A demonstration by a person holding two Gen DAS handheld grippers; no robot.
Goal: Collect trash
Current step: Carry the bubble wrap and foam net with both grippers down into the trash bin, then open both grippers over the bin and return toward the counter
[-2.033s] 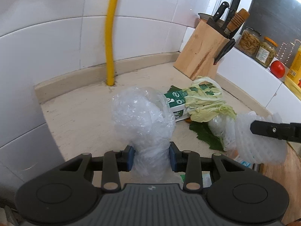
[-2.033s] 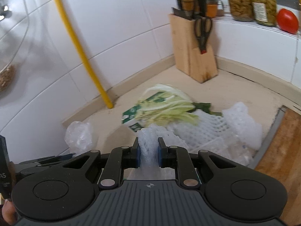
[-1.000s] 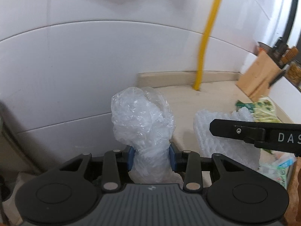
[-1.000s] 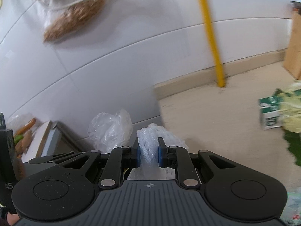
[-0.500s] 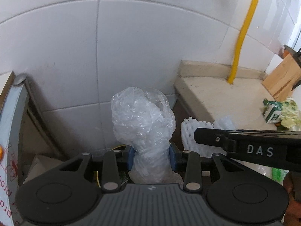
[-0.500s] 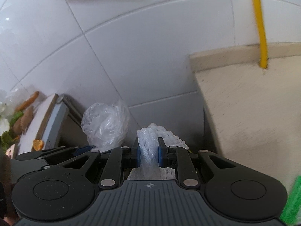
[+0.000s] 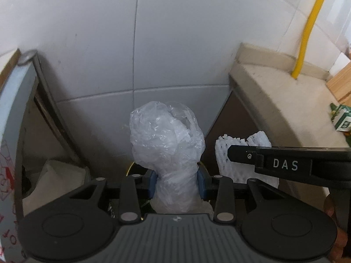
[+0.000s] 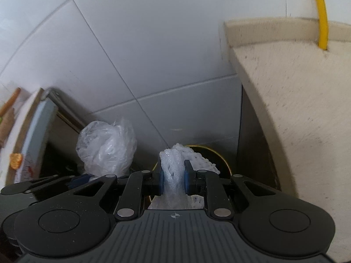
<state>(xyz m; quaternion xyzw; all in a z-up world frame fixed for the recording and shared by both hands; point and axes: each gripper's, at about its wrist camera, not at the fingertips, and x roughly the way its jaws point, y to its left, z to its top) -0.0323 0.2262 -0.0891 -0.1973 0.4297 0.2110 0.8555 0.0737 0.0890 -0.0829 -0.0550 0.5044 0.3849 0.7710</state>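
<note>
Fingers of the left gripper (image 7: pixel 177 185) press their blue pads against the neck of a crumpled clear plastic bag (image 7: pixel 166 140), which bulges above them like a loose white knot. The right gripper (image 8: pixel 174 180) has its fingers drawn narrow and clamped on a twisted piece of white foam fruit netting (image 8: pixel 173 164); the rest of the net spreads behind and to the right of the pads. Seen from the left wrist view, that net (image 7: pixel 239 153) hangs just beside the bag, under the black finger marked DAS.

Both bundles are held off the end of the beige stone tabletop (image 8: pixel 296 100), in the gap between it and a grey-edged cabinet or appliance (image 7: pixel 11 114) on the left. Below the net, the dark round mouth of a bin with a yellow rim (image 8: pixel 217 153) shows; only part of it can be seen behind the fingers.

White wall tiles (image 7: pixel 175 39) rise behind everything. A yellow pipe (image 7: pixel 307 28) runs down the wall to the tabletop's rear corner. At the far right, a green-and-white carton (image 7: pixel 342 118) lies on the tabletop.
</note>
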